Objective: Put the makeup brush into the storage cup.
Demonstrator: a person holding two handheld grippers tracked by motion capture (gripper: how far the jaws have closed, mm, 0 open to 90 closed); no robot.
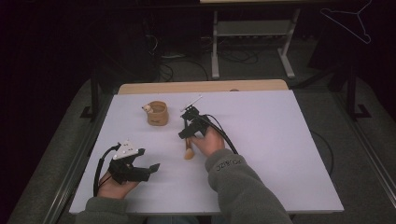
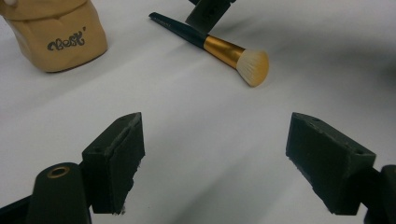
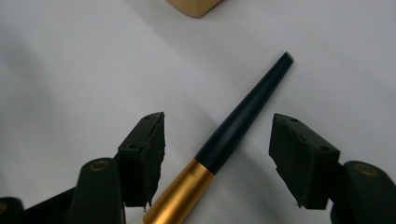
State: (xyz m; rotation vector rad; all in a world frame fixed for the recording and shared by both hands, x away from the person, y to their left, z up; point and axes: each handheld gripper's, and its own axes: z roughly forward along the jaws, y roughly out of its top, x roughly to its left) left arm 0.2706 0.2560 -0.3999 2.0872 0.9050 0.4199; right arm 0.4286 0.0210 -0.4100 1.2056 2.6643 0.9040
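1. Around the makeup brush, the right gripper with fingers spread apart, one on each side of the dark handle, neither touching it.
2. On the white surface, the same brush lying flat: dark tapered handle, gold ferrule, pale bristle head.
3. Beyond the tip of the brush handle, and apart from it, a tan cup standing upright with scripted lettering on its side.
4. Near the bristle end of the brush, a hand in a grey sleeve holding the right gripper, a black cable trailing from it.
5. Well to the bristle side of the brush, the left gripper with fingers wide open over bare surface, gripping nothing.
6. From the high view, the left gripper apart from the brush, low by the surface's near edge, a grey three-cornered plate on top.
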